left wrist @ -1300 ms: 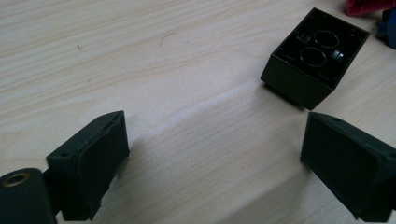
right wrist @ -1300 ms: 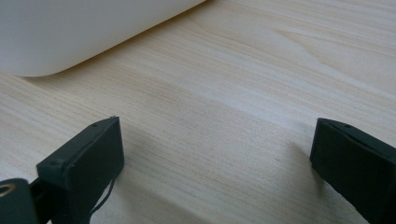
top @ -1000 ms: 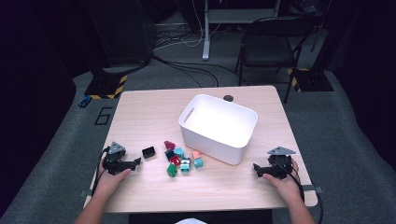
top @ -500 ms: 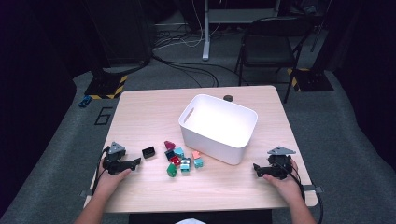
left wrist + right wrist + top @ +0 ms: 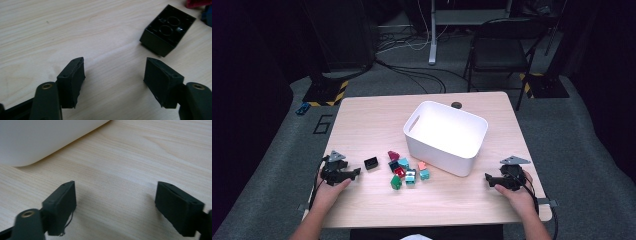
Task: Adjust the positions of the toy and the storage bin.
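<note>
Nothing is binned yet: both the left gripper (image 5: 357, 171) and right gripper (image 5: 486, 179) gape wide and empty (black brick (image 5: 167, 29) nearest), bricks lying left of the white bin (image 5: 447, 136).

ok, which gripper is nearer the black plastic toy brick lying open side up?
Left. The left gripper sits just left of the black plastic toy brick, jaws open toward it. The right gripper rests far across the table, beyond the white plastic bin.

The worktop (image 5: 362, 125) is lit brightly from above, while the room around it stays very dark. The white bin (image 5: 447, 136) glows almost overexposed inside. Shadows under the black brick (image 5: 167, 29) are soft and short. The high view is a little grainy. In the right gripper view the near tongs (image 5: 116, 207) look blurred.
</note>
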